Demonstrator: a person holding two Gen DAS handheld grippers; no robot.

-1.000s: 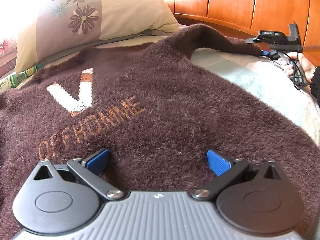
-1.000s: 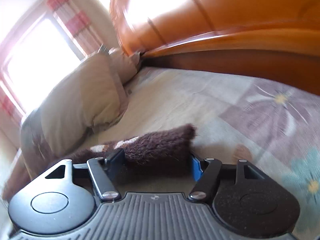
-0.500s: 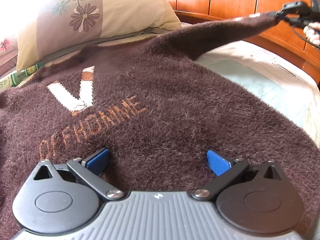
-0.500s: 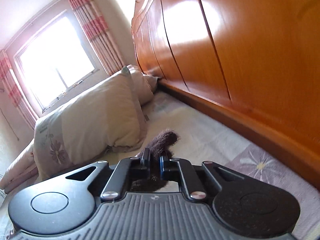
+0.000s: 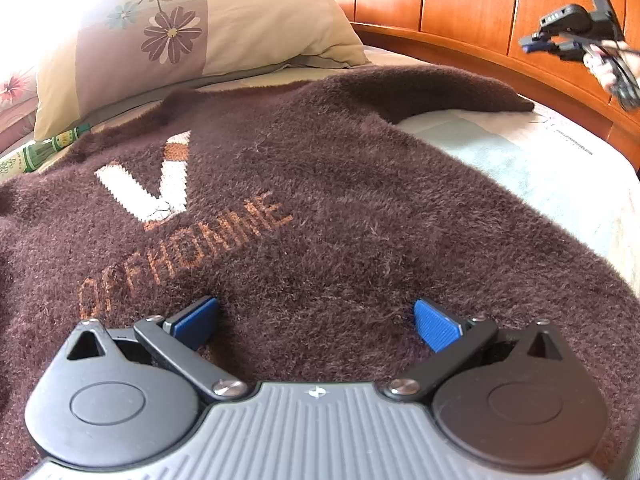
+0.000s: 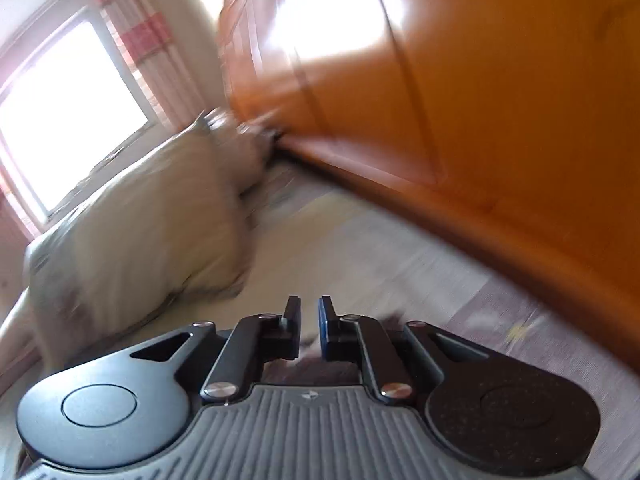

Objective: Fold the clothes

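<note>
Left wrist view shows my left gripper open, hovering low over the brown sweater, which fills the frame's middle on the bed. Its sleeve lies toward the upper right; the body's long axis runs lower right to upper left. My right gripper is nearly closed and empty. I should regrasp the cuff deeper, then carry it across.

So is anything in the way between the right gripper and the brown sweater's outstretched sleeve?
Nothing visible. The sleeve lies flat on the bed, uncovered. The right gripper hangs above its end, near the headboard, jaws shut and empty, with only open air between them.
</note>
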